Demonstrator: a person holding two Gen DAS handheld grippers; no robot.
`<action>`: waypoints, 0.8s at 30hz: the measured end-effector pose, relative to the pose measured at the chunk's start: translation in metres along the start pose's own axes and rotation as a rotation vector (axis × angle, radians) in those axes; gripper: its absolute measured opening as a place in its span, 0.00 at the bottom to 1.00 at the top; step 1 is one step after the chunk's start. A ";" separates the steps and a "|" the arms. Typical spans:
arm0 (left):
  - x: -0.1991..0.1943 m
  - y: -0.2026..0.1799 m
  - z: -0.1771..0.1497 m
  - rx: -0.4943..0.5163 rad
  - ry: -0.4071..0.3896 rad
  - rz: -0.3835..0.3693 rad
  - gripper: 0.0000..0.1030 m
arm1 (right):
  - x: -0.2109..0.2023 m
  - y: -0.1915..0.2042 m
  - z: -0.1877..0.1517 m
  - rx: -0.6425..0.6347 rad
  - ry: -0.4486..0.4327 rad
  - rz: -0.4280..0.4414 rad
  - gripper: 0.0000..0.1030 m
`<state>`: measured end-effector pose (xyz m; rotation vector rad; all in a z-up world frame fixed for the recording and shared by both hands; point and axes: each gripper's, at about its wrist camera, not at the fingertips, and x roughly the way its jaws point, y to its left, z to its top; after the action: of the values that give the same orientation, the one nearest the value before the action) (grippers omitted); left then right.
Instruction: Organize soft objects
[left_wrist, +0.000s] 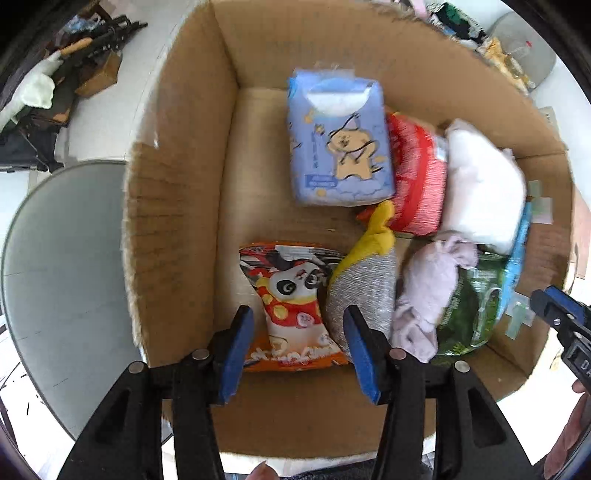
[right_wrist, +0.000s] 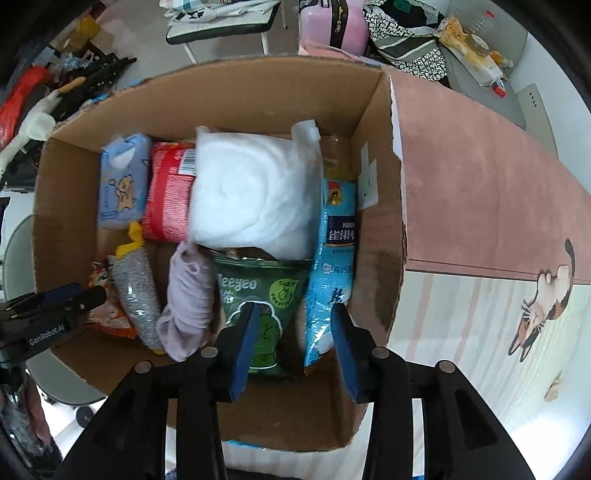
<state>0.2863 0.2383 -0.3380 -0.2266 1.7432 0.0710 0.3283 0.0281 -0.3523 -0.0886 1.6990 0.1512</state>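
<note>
**Packs being released into a crowded box**

Snagging is being risked on the left: the orange pack (left_wrist: 291, 314) is lying on the box (left_wrist: 177, 206) floor between the left gripper (left_wrist: 297, 347) fingers (left_wrist: 236, 350), and it could be dragged up by a pad if the gripper is lifted askew. Beside it, the grey pouch (left_wrist: 362, 295) is being crowded by the inner finger, so it may be nudged onto the lilac cloth (left_wrist: 428, 291). The left jaws are being held partly open; whether the pads are touching the orange pack cannot be told, but no squeeze is being shown.

Further right, the green pack (right_wrist: 262, 302) and the blue bag (right_wrist: 332, 266) are both being straddled by the right gripper (right_wrist: 293, 347). The blue bag is being leaned on its edge against the white pillow (right_wrist: 255, 192) and could be tipped over if brushed. The right jaws are also being held partly open, with nothing being gripped.

All soft items seen are being kept inside the box.
</note>
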 end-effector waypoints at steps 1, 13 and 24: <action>-0.005 -0.002 -0.003 0.000 -0.011 0.003 0.48 | -0.002 0.001 -0.002 0.004 -0.003 0.009 0.45; -0.061 -0.024 -0.043 0.043 -0.229 0.053 0.84 | -0.013 0.014 -0.036 0.021 -0.045 0.057 0.75; -0.064 -0.028 -0.041 0.035 -0.273 0.076 0.99 | -0.018 0.017 -0.044 0.023 -0.089 0.018 1.00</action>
<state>0.2628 0.2105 -0.2657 -0.1183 1.4796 0.1214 0.2846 0.0377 -0.3276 -0.0488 1.6131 0.1469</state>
